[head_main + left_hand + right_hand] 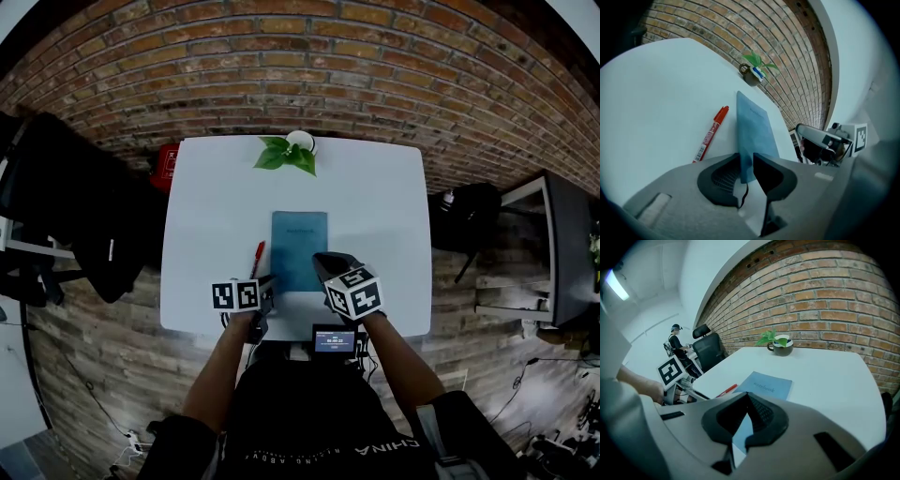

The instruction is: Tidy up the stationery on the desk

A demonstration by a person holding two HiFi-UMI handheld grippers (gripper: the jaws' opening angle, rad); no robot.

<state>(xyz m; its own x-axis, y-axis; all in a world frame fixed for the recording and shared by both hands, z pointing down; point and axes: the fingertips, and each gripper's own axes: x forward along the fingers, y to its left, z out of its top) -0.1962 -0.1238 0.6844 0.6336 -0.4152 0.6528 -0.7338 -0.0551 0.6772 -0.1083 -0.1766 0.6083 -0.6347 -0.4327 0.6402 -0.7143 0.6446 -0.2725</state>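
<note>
Notebook (299, 246) lies flat at the middle of the white surface (375, 216), with a red pen (257, 258) just beside its left edge and a potted plant (286, 155) at the far rim. The left hand-held gripper (746, 158) has its jaws a little apart around the notebook's near left corner (loose rather than pinching, as far as I can judge). The right hand-held gripper (747, 394) is clenched on nothing above the near right corner. Placing the notebook looks about done. The pen likely comes next, best approached from the bare left side, clear of the near edge.
</note>
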